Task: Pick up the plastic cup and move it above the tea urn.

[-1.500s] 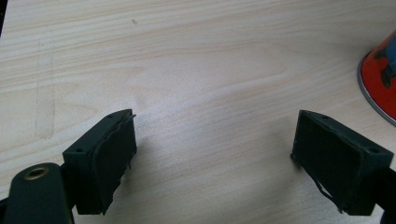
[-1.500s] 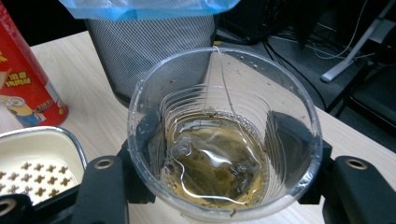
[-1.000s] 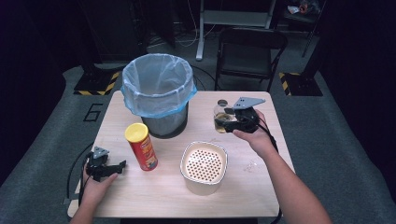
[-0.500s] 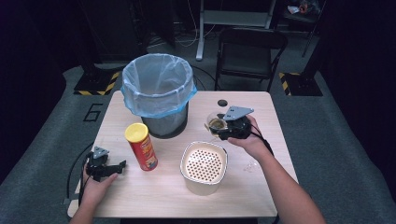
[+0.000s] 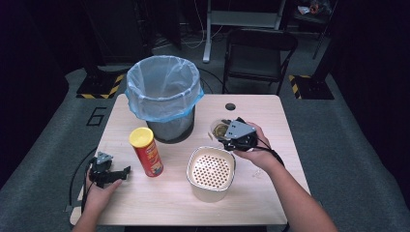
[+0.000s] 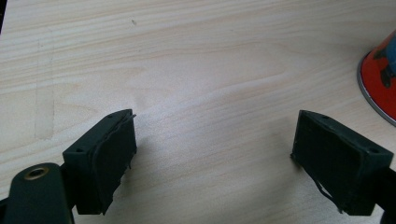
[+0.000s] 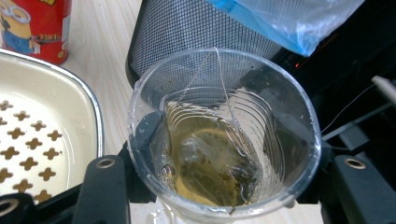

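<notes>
Right gripper (image 5: 231, 137) clamps a clear cup (image 7: 224, 135) of tea near the table's (image 5: 270, 193) middle; left gripper (image 6: 215, 149), jaws wide apart, rests at the left edge.

High view looks forward and down over the whole pale wooden table (image 5: 159, 203). Left gripper view sits close above bare tabletop, catching the red crisp can (image 6: 383, 77); right gripper view peers down into a clear plastic cup (image 7: 224, 135), sharing that can.
</notes>
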Motion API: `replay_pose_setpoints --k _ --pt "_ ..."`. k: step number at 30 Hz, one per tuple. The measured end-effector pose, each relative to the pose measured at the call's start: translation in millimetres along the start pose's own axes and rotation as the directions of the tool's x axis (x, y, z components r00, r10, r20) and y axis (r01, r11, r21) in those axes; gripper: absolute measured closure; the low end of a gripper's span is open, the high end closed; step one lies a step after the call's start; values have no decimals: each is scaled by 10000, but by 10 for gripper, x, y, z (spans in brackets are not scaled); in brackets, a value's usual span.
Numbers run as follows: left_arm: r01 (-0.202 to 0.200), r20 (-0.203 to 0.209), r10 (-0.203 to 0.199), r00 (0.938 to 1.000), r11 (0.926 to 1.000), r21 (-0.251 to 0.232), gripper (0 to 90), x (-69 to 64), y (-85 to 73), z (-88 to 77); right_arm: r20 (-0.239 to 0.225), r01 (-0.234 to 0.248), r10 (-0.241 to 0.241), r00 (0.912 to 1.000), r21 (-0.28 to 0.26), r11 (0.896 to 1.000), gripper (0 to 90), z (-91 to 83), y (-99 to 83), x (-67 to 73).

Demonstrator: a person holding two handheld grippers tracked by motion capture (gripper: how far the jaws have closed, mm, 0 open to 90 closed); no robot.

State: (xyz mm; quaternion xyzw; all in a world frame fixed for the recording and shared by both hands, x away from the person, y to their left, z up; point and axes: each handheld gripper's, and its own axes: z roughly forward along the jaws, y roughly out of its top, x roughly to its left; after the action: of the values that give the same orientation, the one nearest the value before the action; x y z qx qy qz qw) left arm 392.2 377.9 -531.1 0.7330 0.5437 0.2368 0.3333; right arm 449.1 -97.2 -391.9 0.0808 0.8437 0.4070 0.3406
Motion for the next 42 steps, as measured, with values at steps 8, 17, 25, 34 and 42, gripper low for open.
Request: replay_pose_setpoints --k 8,17,25,34,42 --pt "-88 -40 88 10000 10000 19 131 5 2 -3 279 979 -981 9948 75 9952 394 -3 20 90" --pt "-2 -2 2 10000 10000 10 131 0 0 -1 283 1492 -1497 9883 197 9886 396 47 13 138" --pt "-54 -31 54 10000 10000 13 131 3 1 -2 523 2423 -2435 9685 278 9698 398 -20 45 242" --pt "-46 -8 46 10000 10000 17 131 3 1 -1 1406 5225 -5363 8322 1251 8434 411 -81 133 543" --pt "-72 -44 71 10000 10000 -20 131 4 0 0 1957 7209 -7552 6256 2253 6554 446 -73 179 819"
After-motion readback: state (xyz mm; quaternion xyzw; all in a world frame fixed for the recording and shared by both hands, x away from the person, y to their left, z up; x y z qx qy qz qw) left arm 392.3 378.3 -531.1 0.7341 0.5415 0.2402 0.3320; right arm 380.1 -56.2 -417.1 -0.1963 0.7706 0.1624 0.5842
